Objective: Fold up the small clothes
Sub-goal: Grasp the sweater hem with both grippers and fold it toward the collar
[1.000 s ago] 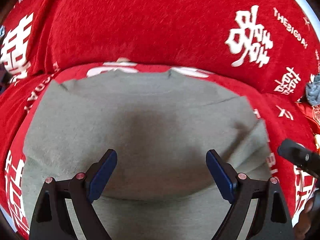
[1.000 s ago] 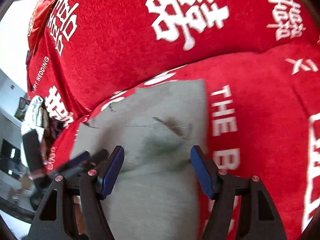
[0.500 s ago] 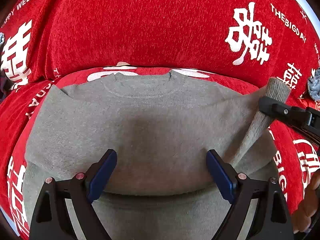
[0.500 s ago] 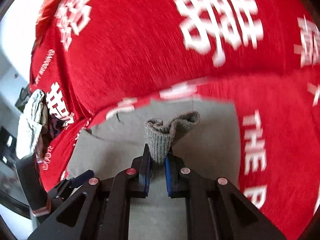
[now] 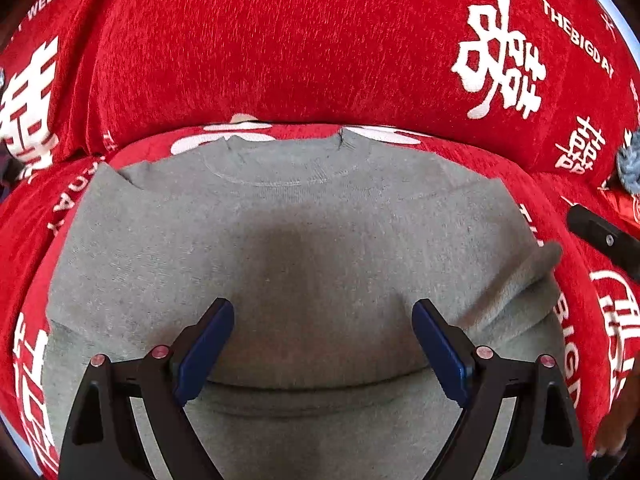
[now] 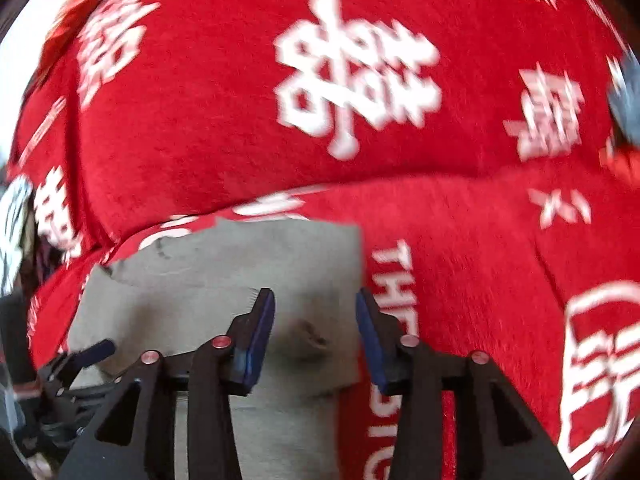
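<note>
Right wrist view is motion-blurred: white characters on the red cover [image 6: 460,240] smear, text illegible. Grey sweater [image 6: 224,280] lower part hidden behind the right tongs [image 6: 315,340] and cut by the frame bottom. Left wrist view: sweater [image 5: 320,220] hem hidden under the left tongs [image 5: 322,354]; blurred sleeve cuff [image 5: 536,260]; blue-grey item [image 5: 630,164] clipped at right edge, unidentifiable.

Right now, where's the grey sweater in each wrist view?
Left wrist: grey sweater fills centre and bottom, neckline up, between the open left gripper.
Right wrist: grey sweater sits lower left of centre, under the open right gripper.
Shared landmark: the red printed cover.
</note>
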A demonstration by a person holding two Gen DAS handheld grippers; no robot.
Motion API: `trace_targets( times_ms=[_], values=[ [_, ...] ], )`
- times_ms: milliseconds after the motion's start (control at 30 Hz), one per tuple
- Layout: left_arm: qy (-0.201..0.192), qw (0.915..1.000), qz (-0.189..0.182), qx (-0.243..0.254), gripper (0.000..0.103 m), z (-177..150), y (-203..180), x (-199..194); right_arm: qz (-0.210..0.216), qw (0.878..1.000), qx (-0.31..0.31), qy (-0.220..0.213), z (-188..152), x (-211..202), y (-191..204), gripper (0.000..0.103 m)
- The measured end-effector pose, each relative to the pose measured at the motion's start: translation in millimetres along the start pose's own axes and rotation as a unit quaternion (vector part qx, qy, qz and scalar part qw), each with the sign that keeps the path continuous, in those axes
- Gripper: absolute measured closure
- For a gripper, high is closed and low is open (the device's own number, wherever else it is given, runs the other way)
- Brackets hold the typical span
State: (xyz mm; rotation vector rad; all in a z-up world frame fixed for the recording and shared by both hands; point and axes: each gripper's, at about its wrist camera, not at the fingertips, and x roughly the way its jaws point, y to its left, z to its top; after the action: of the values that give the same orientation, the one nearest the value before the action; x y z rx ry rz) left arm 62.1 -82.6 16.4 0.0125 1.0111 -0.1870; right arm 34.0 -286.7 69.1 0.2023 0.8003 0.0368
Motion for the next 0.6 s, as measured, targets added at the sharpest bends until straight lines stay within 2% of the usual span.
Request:
trace_targets(
  times_ms=[33,100,133,200,233,300,400,467,533,600],
  values=[
    [0.004,1.0000,0.001,0.003,0.012,-1.2,-1.6,2.3,0.019,0.999,-0.022,0.013,0.2,6.1,16.0,0.039],
    [0.010,0.9999,0.004,0.014,0.012,-6.3,-3.4,5.2,0.059,0.997,-0.037,0.047,-3.0,24.3,35.2,0.039],
    [0.010,0.9998,0.007,0.018,0.012,-8.8,-3.5,5.2,0.059,0.995,-0.040,0.067,-7.2,35.6,40.3,0.039],
    [0.003,0.9996,0.006,0.026,0.012,-15.2,1.0,0.3,0.013,0.993,-0.037,0.111,-20.7,56.6,39.1,0.039],
    [0.003,0.9997,0.005,0.026,0.012,-17.7,4.2,-2.0,0.009,0.993,-0.033,0.116,-26.4,58.4,35.5,0.040],
    [-0.001,0.9995,-0.002,0.032,0.012,-24.7,11.8,-7.4,0.010,0.994,-0.045,0.096,-34.3,47.8,31.7,0.039],
    [-0.006,0.9985,-0.002,0.054,0.012,-32.7,16.8,-14.9,-0.020,0.991,-0.088,0.095,-40.9,34.9,35.3,0.039],
    [-0.014,0.9985,0.000,0.053,0.012,-30.3,20.5,-23.1,-0.039,0.991,-0.090,0.088,-34.6,25.5,37.7,0.039],
    [-0.028,0.9989,-0.006,0.036,0.012,-22.9,26.5,-29.7,-0.023,0.995,-0.071,0.060,-24.1,9.9,41.4,0.039],
    [-0.027,0.9995,0.002,0.013,0.012,-8.5,36.0,-25.9,-0.010,0.997,-0.056,0.057,-14.8,11.7,51.4,0.038]
  ],
)
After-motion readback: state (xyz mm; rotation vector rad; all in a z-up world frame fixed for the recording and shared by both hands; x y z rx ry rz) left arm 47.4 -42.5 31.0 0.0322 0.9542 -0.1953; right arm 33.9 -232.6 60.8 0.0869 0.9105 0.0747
